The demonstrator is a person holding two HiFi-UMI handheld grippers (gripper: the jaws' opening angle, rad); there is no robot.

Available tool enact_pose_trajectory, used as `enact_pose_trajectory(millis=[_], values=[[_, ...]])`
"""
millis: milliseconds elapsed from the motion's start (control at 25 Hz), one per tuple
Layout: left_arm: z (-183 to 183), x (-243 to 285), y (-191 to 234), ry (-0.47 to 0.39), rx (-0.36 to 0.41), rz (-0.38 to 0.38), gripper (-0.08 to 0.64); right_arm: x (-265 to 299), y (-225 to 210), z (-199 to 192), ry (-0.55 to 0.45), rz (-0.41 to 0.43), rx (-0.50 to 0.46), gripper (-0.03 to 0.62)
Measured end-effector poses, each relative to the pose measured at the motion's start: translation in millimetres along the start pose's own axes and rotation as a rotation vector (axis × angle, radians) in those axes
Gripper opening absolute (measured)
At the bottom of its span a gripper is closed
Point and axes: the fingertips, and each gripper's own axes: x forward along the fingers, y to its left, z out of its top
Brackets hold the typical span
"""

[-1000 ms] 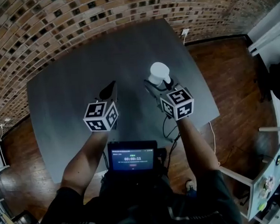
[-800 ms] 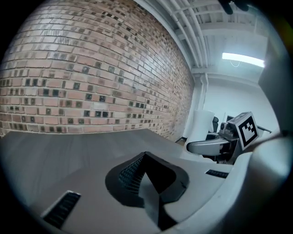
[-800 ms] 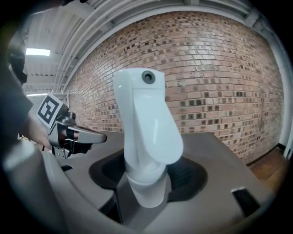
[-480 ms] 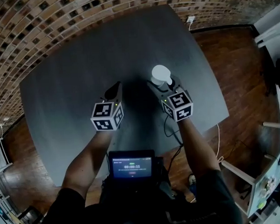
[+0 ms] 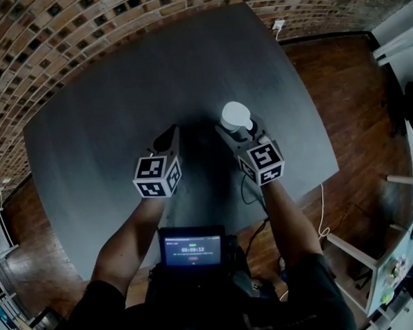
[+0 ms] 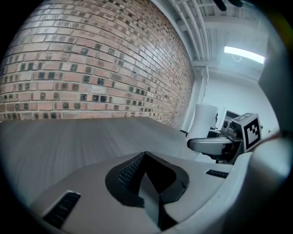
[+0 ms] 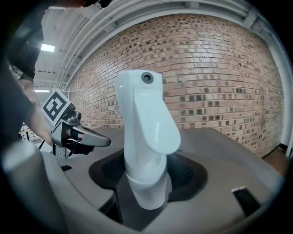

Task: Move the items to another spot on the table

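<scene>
While the right hand-held gripper (image 7: pixel 147 176) clamps the neck of the white spray bottle (image 7: pixel 145 114), right of the counter's (image 5: pixel 106 97) middle, the left hand-held gripper (image 6: pixel 145 176) is closed and empty to its left. Best to carry the bottle upright to a bare patch and set it flat before letting go.

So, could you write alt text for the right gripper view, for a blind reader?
A white plastic spray bottle stands upright, gripped at its neck between the jaws of the right gripper. Behind it are a dark grey table and a brick wall, with the left gripper at the left.
</scene>
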Motion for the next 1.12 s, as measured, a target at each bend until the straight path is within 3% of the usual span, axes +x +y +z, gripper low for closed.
enact_pose_trajectory(millis=[120,200,360,600,640,760,1000,1120], values=[[2,-2,-1,-0.001,0.005,-0.001,-0.009,1,1,-1,0.002,0.01,0.009,0.289],[7,-4,-1,-0.007,0.006,-0.002,-0.009,1,2,0,0.007,0.016,0.02,0.348],[15,-12,-4,-0.018,0.015,0.006,-0.009,-9,4,0,-0.003,0.01,0.06,0.383],[33,-40,-7,-0.058,0.017,0.035,-0.009,-47,6,-3,-0.013,-0.016,0.094,0.382],[37,-46,-9,-0.069,0.016,0.038,-0.009,-54,5,-3,-0.016,-0.024,0.099,0.37],[49,-66,-20,-0.101,0.019,0.036,-0.009,-77,4,5,-0.061,-0.056,0.1,0.215],[67,-116,-40,-0.166,0.039,-0.001,-0.009,-120,28,42,-0.138,-0.108,0.068,0.005],[72,-146,-46,-0.197,0.032,-0.032,-0.009,-141,52,62,-0.167,-0.113,0.06,0.005]])
